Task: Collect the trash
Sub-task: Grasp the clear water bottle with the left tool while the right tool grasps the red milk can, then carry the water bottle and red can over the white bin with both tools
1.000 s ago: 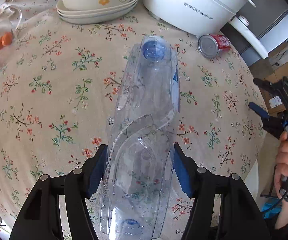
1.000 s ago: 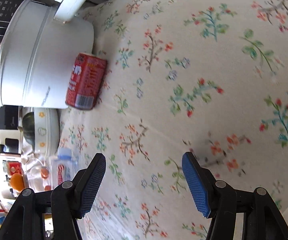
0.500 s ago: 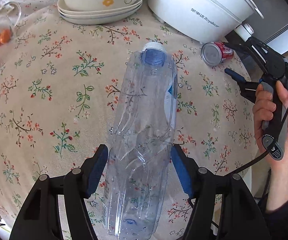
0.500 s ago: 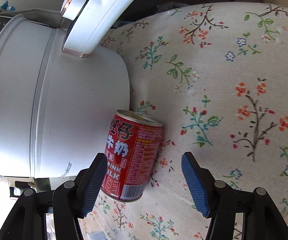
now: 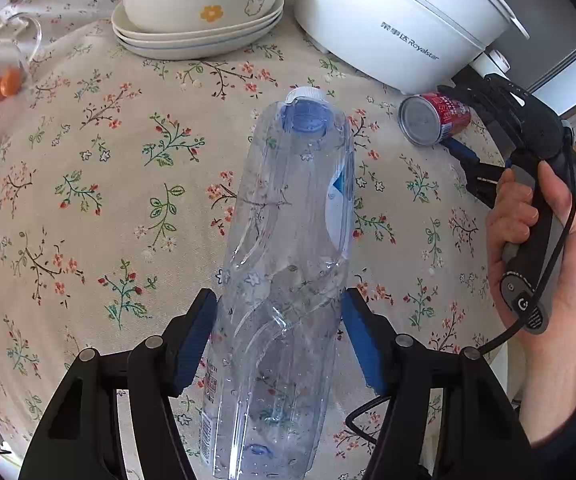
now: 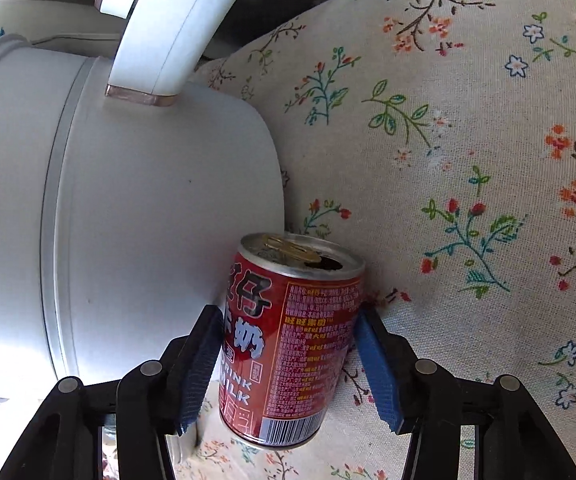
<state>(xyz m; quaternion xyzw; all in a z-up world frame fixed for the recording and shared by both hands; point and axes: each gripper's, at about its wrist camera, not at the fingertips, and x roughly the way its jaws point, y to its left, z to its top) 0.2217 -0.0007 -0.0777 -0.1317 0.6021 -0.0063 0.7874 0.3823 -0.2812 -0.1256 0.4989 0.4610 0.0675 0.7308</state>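
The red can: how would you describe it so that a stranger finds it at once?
Find the big white cooker on the floral tablecloth. The can lies on its side at the cooker's base, between the right claw's pads. Only it is small, red and metal, with white lettering.

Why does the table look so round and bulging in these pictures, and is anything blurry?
Left wrist view: fisheye bending curves the floral tablecloth, with dark corners; the clear plastic bottle shows small glints. Right wrist view: sharp on the red milk can; the white pot warps at the edge.
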